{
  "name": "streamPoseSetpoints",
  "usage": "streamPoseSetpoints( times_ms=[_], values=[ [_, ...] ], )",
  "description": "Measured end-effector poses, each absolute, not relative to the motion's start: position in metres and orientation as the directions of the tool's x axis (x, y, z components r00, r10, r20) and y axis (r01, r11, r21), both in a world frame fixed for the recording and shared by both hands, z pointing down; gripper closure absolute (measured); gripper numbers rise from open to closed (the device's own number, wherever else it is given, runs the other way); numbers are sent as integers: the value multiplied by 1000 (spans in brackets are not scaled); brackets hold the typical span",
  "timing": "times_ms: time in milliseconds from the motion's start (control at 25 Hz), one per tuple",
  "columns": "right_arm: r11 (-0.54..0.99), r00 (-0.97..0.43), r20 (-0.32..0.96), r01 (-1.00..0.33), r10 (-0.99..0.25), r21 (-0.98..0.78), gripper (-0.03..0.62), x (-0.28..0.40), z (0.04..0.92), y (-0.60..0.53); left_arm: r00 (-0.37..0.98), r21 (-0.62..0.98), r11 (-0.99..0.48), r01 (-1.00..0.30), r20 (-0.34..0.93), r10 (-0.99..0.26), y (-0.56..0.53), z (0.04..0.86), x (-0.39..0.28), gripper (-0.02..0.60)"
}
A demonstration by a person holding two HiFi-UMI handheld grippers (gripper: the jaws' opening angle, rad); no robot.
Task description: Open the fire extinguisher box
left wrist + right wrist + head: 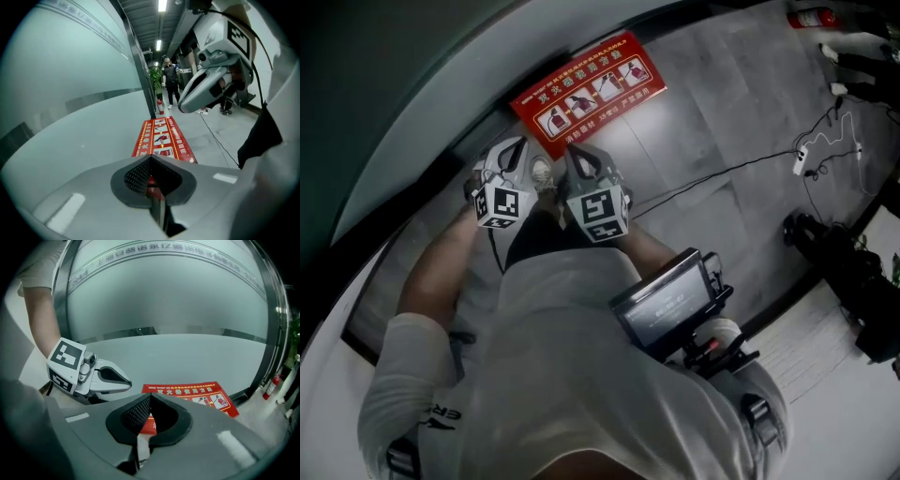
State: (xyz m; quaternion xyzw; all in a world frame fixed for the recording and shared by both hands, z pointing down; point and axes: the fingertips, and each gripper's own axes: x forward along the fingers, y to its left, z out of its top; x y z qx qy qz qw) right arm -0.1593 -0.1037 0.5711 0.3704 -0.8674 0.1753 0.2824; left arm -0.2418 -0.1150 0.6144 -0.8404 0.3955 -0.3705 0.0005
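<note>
Grey floor (722, 112): red box (589, 82), cable (712, 176)

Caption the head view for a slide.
Left gripper and right gripper, both shut and empty, side by side near the red fire extinguisher box.

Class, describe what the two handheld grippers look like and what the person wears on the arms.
Both the left gripper and right gripper are moulded in pale grey, with dark textured pads and a white cube printed with black square markers. The person wears short white sleeves.
</note>
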Motion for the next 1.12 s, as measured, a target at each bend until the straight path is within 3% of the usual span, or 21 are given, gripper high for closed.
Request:
streamPoseSetpoints(
  times_ms=[480,640,800,1120],
  values=[
    [719,-548,681,-694,-486,-45,582,-166,653,-84,435,-461,-778,-427,650,-624,-102,696,-234,574],
    [711,-544,685,-701,-485,-53,582,-163,658,-82,441,-509,-791,-339,657,-611,-100,708,-228,433],
    [696,-531,690,-716,-492,-53,582,-158,660,-83,451,-581,-780,-234,646,-616,-103,716,-221,331],
    [670,-507,695,-741,-510,-48,582,-148,665,-86,440,-619,-761,-194,638,-632,-112,722,-212,300]
  ],
)
